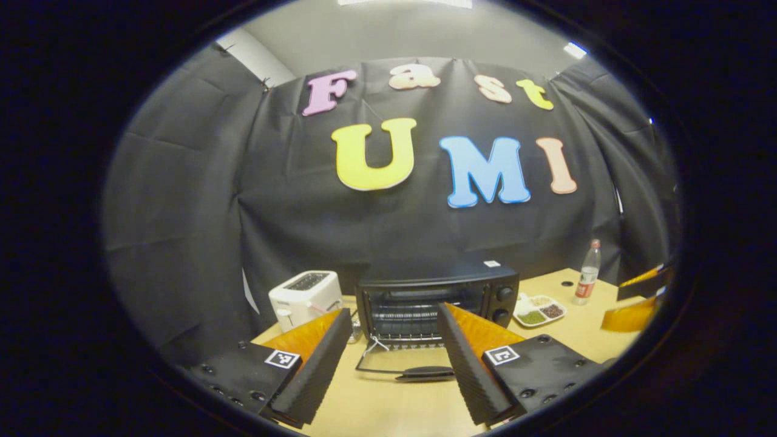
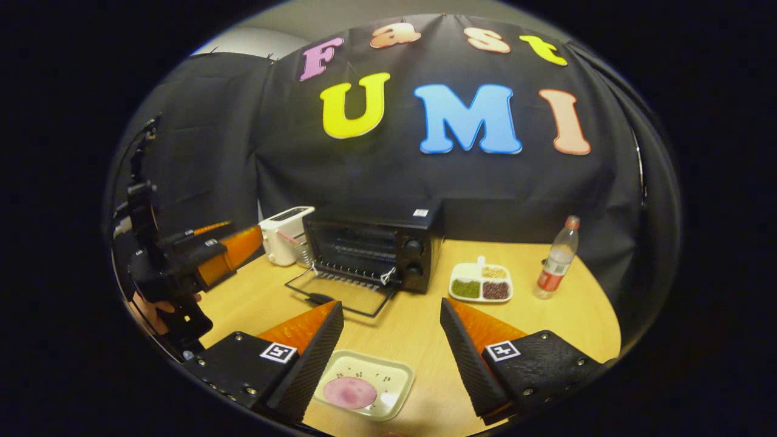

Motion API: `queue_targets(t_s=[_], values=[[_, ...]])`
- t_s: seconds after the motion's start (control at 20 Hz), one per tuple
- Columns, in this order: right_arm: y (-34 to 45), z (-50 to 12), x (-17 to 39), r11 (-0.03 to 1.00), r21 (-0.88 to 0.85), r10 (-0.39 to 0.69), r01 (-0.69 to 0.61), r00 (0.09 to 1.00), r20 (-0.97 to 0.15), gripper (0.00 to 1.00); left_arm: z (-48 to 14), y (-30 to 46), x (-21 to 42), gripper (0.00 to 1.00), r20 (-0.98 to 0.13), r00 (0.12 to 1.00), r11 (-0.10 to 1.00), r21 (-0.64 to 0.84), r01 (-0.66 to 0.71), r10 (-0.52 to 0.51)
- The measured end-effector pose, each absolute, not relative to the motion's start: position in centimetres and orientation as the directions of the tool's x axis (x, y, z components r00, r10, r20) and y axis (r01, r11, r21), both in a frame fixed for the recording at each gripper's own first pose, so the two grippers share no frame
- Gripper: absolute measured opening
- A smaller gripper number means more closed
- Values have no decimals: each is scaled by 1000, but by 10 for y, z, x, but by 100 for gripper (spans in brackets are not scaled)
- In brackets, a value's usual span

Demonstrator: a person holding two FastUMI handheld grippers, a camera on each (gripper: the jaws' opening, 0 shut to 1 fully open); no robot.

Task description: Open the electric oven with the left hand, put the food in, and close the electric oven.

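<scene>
The black electric oven (image 1: 437, 291) stands at the middle of the table, its glass door (image 1: 400, 364) dropped flat toward me with the handle at the front. My left gripper (image 1: 394, 312) hangs open in front of the door, nothing between its fingers. In the right gripper view the oven (image 2: 370, 243) is farther off with its door (image 2: 340, 294) down. A pale tray with a round pink slice of food (image 2: 351, 392) lies on the table just below my open right gripper (image 2: 391, 308), between its fingers but apart from them. The left gripper (image 2: 246, 232), held by a hand (image 2: 152, 309), is at the left.
A white toaster (image 1: 303, 297) (image 2: 285, 237) stands left of the oven. Right of it lie a divided plate of beans (image 1: 539, 311) (image 2: 481, 283) and a plastic bottle (image 1: 587, 273) (image 2: 555, 258). The wooden table (image 2: 425, 328) ends at the black cloth wall behind.
</scene>
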State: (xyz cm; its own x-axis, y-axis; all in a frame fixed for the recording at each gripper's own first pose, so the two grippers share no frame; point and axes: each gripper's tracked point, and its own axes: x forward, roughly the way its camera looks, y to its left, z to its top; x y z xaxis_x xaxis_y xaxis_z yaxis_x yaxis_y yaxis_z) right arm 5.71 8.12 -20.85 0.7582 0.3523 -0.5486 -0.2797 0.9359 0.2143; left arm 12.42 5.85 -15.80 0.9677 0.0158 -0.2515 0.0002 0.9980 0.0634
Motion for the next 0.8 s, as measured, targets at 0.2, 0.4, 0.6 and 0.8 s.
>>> queue_targets(t_s=[0.2,0.4,0.6,0.8], values=[[83,-242,42,919,264,393,-292,647,-653,98,-122,70,103,96,-209,977,997,74,-17,32],[96,-279,17,875,389,483,-287,463,-743,98,-109,78,88,99,-196,978,995,78,-55,69],[97,-310,6,866,422,496,-270,347,-796,96,-111,85,77,99,-208,974,993,95,-76,95],[87,-340,-5,886,393,452,-247,263,-853,96,-118,95,67,99,-230,965,987,125,-98,125]])
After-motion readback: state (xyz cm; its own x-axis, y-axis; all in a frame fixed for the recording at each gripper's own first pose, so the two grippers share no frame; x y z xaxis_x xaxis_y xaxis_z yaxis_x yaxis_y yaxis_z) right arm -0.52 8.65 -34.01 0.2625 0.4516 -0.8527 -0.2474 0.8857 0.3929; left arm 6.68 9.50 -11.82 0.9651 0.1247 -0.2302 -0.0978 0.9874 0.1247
